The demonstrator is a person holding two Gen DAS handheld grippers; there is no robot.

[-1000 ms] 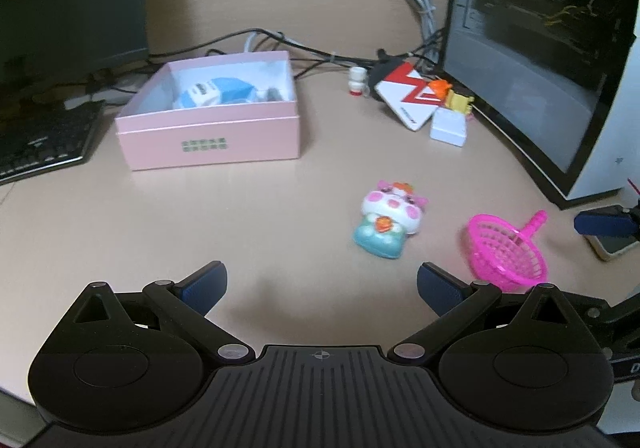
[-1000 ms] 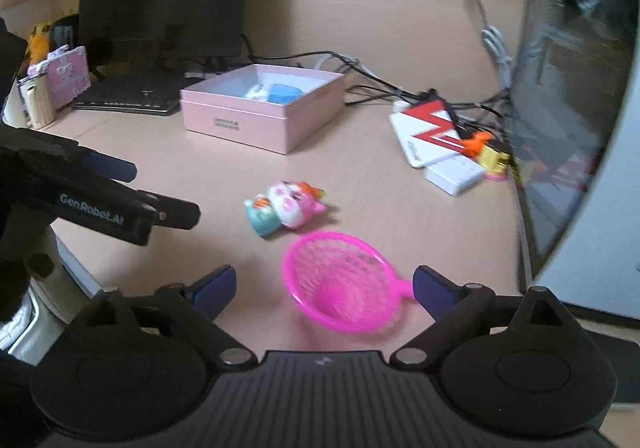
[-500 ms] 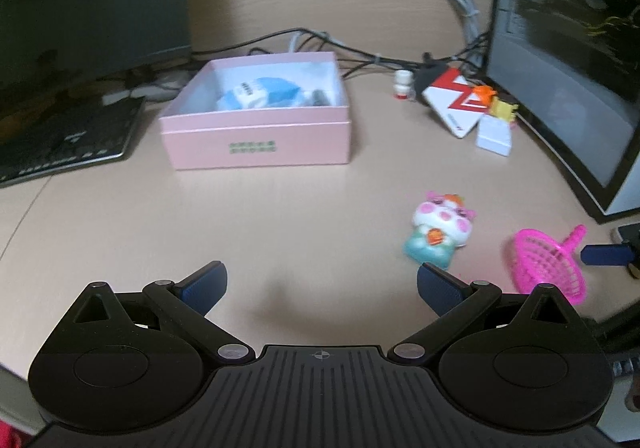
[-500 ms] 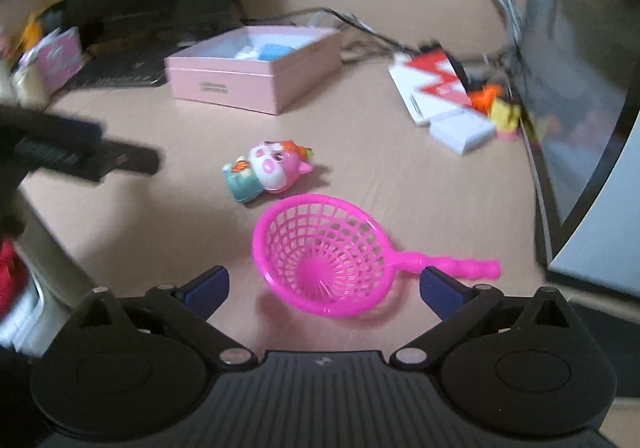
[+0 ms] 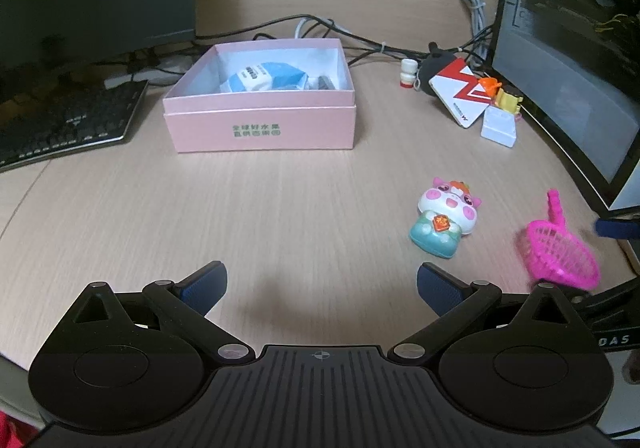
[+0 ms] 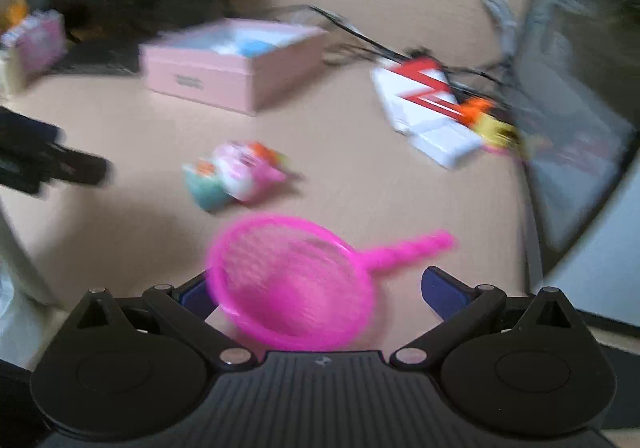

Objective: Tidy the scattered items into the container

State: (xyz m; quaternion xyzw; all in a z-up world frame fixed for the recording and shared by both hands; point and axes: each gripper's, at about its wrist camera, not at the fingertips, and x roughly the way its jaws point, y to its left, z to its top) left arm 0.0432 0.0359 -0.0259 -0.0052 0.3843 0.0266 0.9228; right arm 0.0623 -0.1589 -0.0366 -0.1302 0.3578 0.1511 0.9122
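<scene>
A pink open box (image 5: pixel 260 119) stands at the back of the desk with a blue-and-white packet (image 5: pixel 264 76) inside; it also shows in the right wrist view (image 6: pixel 224 67). A pink-and-teal pig toy (image 5: pixel 444 221) lies right of centre, also in the right wrist view (image 6: pixel 234 175). A magenta toy strainer (image 5: pixel 556 252) lies at the right. My right gripper (image 6: pixel 316 288) is open with the strainer's bowl (image 6: pixel 292 284) between its fingers. My left gripper (image 5: pixel 320 284) is open and empty over bare desk, well short of the box.
A red-and-white card box (image 5: pixel 464 91), a white block (image 5: pixel 498 123), small orange and yellow toys (image 5: pixel 500 91) and cables lie at the back right by a PC case (image 5: pixel 568 47). A keyboard (image 5: pixel 68 119) and monitor are at the left.
My right gripper has moved forward and down onto the strainer, whose bowl now sits between its open fingers. My left gripper has drifted left, with the box now more central.
</scene>
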